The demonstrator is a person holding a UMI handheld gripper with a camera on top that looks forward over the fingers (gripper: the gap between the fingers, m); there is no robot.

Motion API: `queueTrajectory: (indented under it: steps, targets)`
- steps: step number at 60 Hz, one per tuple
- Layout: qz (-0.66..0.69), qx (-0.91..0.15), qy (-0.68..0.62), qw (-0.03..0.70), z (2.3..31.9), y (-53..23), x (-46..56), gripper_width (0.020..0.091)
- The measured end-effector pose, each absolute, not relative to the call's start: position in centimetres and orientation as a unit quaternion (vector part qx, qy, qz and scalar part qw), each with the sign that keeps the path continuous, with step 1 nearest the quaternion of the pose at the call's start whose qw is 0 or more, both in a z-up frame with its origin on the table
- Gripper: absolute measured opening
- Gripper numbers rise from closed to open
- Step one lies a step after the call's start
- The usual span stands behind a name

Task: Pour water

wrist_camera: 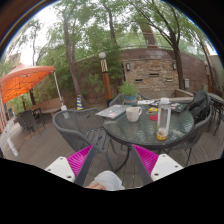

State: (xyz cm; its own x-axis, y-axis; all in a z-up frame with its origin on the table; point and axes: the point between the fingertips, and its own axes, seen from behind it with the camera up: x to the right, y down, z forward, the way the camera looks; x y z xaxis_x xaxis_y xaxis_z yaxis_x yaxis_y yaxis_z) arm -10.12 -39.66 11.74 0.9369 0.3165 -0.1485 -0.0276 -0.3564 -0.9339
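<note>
Gripper (112, 160) fingers apart, empty, well short of glass worktop (170, 128); white cup (133, 114) beyond, on worktop.

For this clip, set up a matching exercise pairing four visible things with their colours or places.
Things:
1. Canopy umbrella
2. Mug on the round glass table
3. Metal mesh chair
4. Hand-held gripper pads

Descriptions:
A. White
B. Magenta, apart, nothing between them
C. Orange-red, far beyond the patio
D. Grey, beside the table

Pairs: 1-C, 2-A, 3-D, 4-B
</note>
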Motion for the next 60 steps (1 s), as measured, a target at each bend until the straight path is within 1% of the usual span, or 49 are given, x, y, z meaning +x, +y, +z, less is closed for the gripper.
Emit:
queueTrajectory:
  steps: [7, 16, 23, 30, 39, 47, 55, 60]
  targets:
    - [0.145, -0.801, -0.083, 0.575, 12.9, -38.9, -9.7, 0.0822]
    - [0.131, -0.795, -0.075, 0.588, 13.2, -37.5, -7.5, 0.0818]
    - [0.111, -0.791, -0.059, 0.598, 12.5, -34.5, -4.4, 0.0820]
    - [0.070, -0.798, -0.046, 0.597, 9.8, -30.5, -0.4, 0.0821]
    - [0.020, -0.790, -0.033, 0.612, 8.0, -24.7, 3.5, 0.0821]
    - [-0.010, -0.775, -0.017, 0.631, 8.1, -20.3, 5.6, 0.0821]
    - [-0.021, -0.754, -0.032, 0.656, 9.0, -16.4, 5.8, 0.0824]
    - [-0.021, -0.747, -0.026, 0.664, 8.7, -14.4, 6.4, 0.0826]
